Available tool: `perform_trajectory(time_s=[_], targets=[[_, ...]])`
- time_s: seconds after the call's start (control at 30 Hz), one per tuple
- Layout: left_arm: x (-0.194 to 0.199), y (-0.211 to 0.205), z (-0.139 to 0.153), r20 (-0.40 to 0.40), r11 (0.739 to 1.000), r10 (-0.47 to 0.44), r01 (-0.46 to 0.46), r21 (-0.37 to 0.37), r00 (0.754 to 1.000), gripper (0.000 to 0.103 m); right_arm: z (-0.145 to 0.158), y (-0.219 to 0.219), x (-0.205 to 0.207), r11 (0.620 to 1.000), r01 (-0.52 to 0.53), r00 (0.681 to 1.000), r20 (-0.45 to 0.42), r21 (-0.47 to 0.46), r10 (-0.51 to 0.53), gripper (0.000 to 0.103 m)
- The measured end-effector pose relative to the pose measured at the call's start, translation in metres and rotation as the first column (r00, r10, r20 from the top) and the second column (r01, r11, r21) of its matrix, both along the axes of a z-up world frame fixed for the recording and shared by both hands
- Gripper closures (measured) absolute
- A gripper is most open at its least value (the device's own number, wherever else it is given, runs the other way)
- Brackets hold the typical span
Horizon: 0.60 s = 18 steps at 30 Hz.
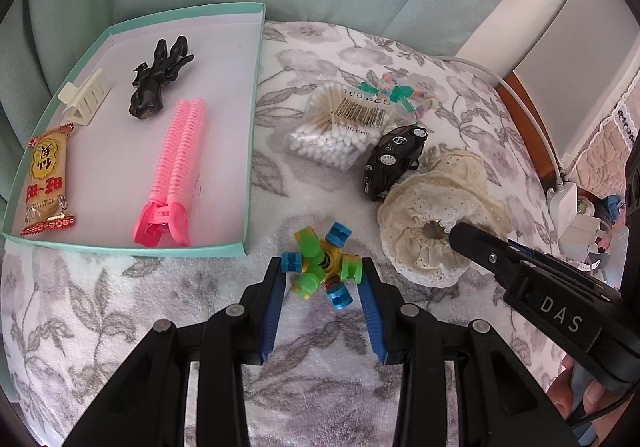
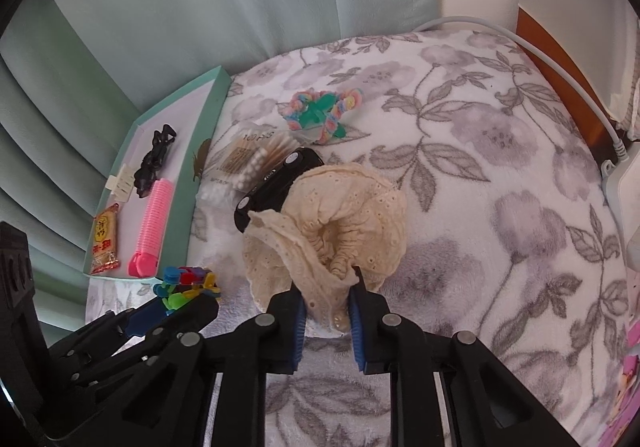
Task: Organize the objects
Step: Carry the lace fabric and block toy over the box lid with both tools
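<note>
While the left wrist view looks down, the left claw [image 1: 322,267] grips one colourful spinner toy [image 1: 322,267] on the floral blanket [image 1: 100,295]. One teal tray [image 1: 248,151] holds four things; one swab bag [image 1: 340,127] and one toy car [image 1: 394,163] lie beside it.

In the right wrist view, the right claw [image 2: 328,287] pinches one cream lace scrunchie [image 2: 340,215], which rests against the car.

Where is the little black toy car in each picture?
Left wrist view: the black toy car sits right of centre, between the cotton swab bag and the cream lace scrunchie.
Right wrist view: the car is left of centre, partly hidden behind the scrunchie.
Shared landmark: the teal tray.
</note>
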<state>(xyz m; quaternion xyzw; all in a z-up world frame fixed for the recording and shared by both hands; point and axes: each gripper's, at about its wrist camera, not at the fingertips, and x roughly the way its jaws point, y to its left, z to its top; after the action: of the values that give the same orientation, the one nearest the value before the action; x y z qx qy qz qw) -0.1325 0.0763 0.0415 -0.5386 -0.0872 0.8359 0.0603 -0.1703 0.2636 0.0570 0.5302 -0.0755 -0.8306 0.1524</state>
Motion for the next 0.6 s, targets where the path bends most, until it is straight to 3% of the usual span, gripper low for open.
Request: perform_trajectory(time_s=[0.6], targets=[[0.03, -0.025, 0.043, -0.081, 0.998, 0.055, -0.052, 0.034, 0.995, 0.065, 0.043, -0.007, 0.047, 0.994, 0.051, 0.995, -0.079, -0.095, -0.059, 0.083]])
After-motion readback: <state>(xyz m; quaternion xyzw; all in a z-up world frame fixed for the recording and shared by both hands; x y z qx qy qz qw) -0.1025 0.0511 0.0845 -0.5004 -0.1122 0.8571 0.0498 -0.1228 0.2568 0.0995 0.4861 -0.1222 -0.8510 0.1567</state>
